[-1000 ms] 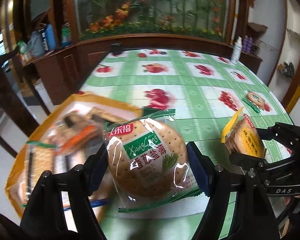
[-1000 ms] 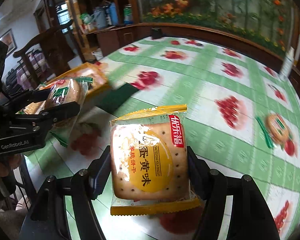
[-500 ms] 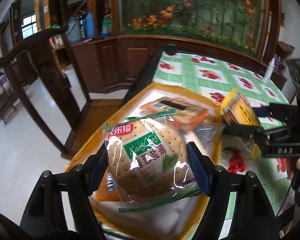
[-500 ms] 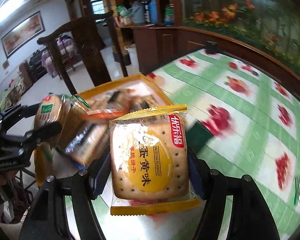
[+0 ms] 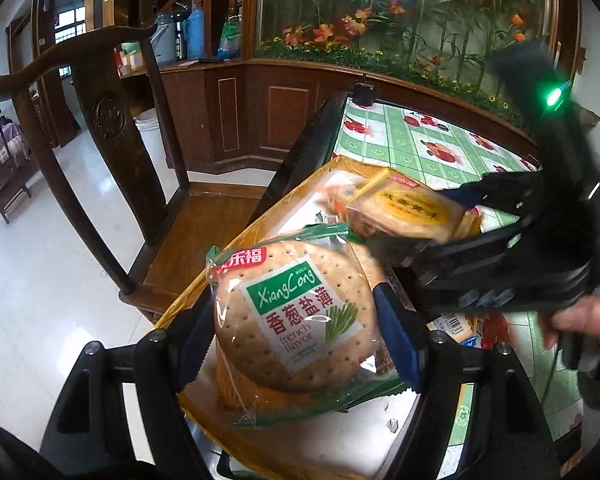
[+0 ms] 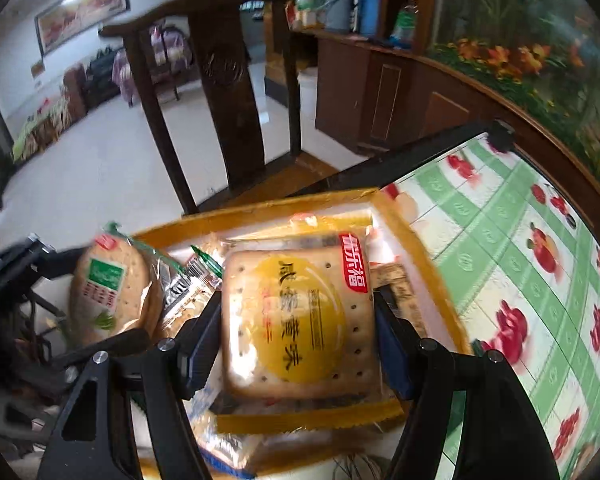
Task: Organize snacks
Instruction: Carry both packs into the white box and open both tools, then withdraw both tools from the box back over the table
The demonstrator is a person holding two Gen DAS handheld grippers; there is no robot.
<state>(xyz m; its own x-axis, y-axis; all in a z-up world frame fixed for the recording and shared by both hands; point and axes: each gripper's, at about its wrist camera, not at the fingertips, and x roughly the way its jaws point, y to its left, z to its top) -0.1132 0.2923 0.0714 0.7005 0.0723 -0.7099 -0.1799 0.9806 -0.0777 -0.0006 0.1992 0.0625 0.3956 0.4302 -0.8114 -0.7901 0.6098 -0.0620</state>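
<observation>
My left gripper [image 5: 296, 328] is shut on a round cracker pack with a green label [image 5: 292, 312], held above the near part of a yellow-rimmed tray [image 5: 300, 184]. My right gripper [image 6: 298, 328] is shut on a square cracker pack with a yellow label [image 6: 296, 320], over the same tray [image 6: 416, 240]. In the left wrist view the right gripper [image 5: 452, 216] reaches in from the right with its yellow pack [image 5: 408, 208]. In the right wrist view the left gripper [image 6: 112, 292] shows at the left with the round pack [image 6: 108, 288]. Several wrapped snacks lie in the tray beneath.
The tray sits at the corner of a table with a green checked fruit-print cloth [image 6: 520, 272]. A dark wooden chair [image 5: 112, 128] stands just past the table's edge, over a white tiled floor. A wooden cabinet with a flower panel [image 5: 380, 40] lines the far side. A hand [image 5: 588, 320] holds the right gripper.
Both grippers swung left from over the open tablecloth to above the tray, each keeping its pack. The right gripper closed in beside the left one, and the chair came into view.
</observation>
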